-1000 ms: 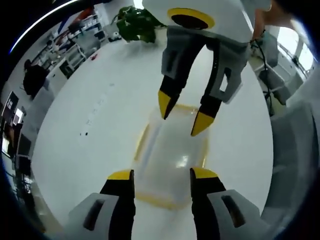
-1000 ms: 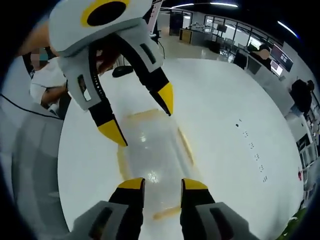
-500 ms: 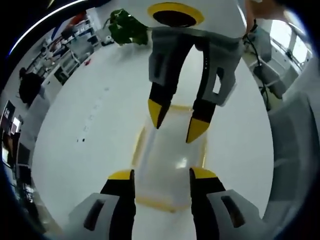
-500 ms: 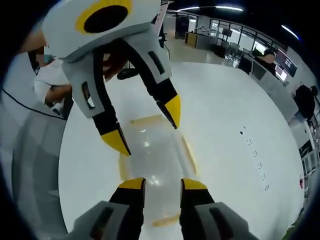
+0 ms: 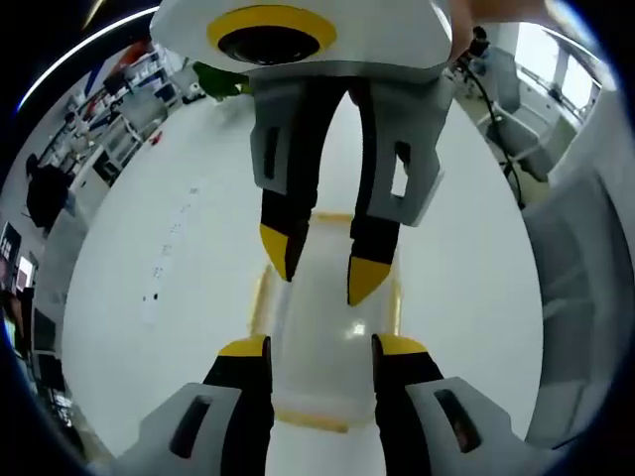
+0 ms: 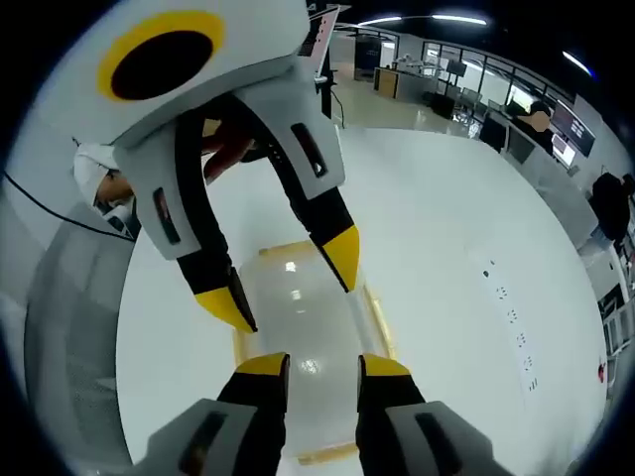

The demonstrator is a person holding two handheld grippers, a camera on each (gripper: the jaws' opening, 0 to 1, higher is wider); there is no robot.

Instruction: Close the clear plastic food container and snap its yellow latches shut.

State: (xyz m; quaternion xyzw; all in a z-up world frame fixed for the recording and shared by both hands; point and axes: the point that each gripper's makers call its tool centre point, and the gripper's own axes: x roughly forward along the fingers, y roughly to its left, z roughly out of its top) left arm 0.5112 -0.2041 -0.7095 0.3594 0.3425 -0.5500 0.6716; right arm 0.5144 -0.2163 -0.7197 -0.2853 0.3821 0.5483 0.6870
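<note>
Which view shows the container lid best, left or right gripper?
Right gripper view: the clear lid lies fairly open between the left gripper and the right gripper, with yellow edging along its sides. In the left gripper view the lid is more crowded by both grippers' jaws, and looks washed out.

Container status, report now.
Left gripper and right gripper open, fingers poised over opposite ends. Clear container lying on white table, lid on; latch state unclear. Nothing in the way.
</note>
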